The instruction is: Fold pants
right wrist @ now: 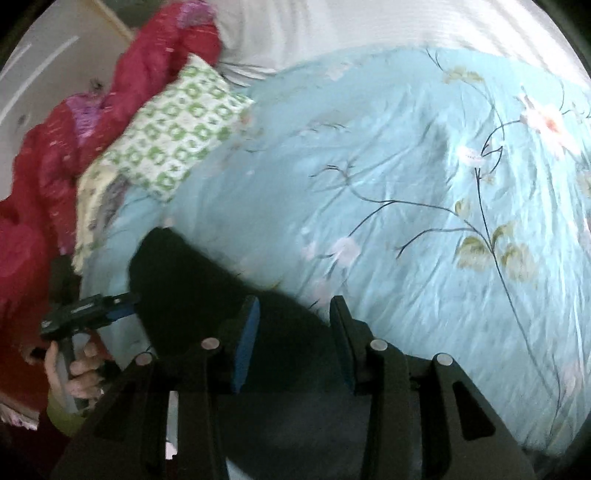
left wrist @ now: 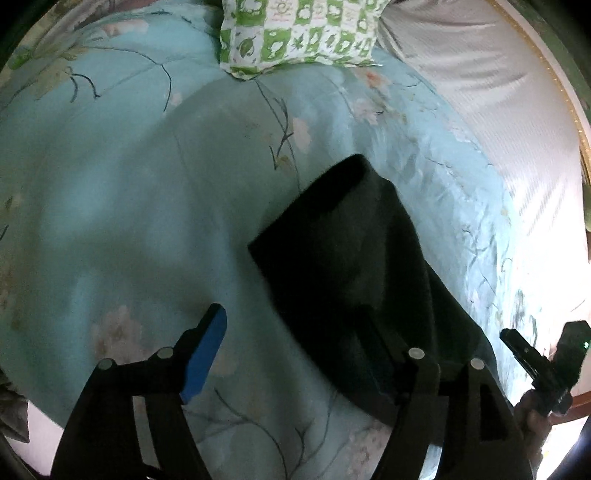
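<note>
The black pants [left wrist: 351,266] lie folded on the light blue floral bedspread [left wrist: 129,221]. My left gripper [left wrist: 291,332] is open just above them, its blue-padded left finger [left wrist: 205,354] over the bedspread and its right finger over the dark cloth. The right gripper shows at the lower right of the left wrist view [left wrist: 535,354]. In the right wrist view the pants [right wrist: 207,280] lie low and left, and my right gripper [right wrist: 293,325] is open over their near end. The left gripper [right wrist: 122,301] is at their left edge.
A green and white patterned pillow [left wrist: 295,33] lies at the head of the bed, also in the right wrist view [right wrist: 170,136]. A red quilt [right wrist: 55,155] is piled beside it. A white sheet [left wrist: 498,92] covers the bed's far side.
</note>
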`<state>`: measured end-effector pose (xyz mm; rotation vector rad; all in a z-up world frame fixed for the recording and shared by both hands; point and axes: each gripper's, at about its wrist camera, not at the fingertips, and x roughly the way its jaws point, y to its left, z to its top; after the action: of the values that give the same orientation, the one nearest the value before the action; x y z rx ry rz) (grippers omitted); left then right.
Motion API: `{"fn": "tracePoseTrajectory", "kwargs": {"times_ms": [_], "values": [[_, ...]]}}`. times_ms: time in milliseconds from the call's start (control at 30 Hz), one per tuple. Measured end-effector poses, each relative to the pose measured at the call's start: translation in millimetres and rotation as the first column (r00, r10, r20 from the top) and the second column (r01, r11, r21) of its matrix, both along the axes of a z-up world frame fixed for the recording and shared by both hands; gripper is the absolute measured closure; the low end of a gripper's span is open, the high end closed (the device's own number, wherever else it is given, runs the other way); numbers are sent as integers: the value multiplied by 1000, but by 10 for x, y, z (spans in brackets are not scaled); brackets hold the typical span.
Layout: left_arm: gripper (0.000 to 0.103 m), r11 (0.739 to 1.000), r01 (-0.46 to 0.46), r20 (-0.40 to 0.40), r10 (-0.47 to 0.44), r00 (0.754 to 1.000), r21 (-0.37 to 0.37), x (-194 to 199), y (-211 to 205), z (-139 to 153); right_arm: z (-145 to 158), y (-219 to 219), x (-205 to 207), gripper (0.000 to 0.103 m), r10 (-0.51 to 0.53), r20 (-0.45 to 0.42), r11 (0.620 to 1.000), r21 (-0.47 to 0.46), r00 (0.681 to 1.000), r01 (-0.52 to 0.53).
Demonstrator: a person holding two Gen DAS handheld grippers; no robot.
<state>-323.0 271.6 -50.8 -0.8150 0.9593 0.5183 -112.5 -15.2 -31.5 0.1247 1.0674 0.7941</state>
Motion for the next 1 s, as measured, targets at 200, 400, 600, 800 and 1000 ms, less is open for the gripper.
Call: {"fn": "tracePoseTrajectory", "kwargs": {"times_ms": [200, 400, 600, 800, 1000], "values": [[30, 1000, 19, 4, -19, 1000, 20, 37, -1, -158, -394, 433, 230, 62, 123, -100, 982, -135, 987, -135], [30, 993, 62, -10, -61, 998, 99, 92, -97, -188, -329, 576, 69, 62, 230, -46, 947, -220, 972, -234], [31, 994, 75, 8, -76, 997, 80, 119, -52, -188, -315, 574, 93, 62, 252, -43, 942, -218, 967, -255], [32, 994, 83, 26, -85, 996, 76, 99, -42, -197, -282, 499, 234, 62, 267, -76, 958, -84, 961, -273], [44, 989, 87, 13, -89, 996, 121, 209, -98, -190, -459, 793, 143, 64, 351, -107, 915, -173, 930, -365]]}}
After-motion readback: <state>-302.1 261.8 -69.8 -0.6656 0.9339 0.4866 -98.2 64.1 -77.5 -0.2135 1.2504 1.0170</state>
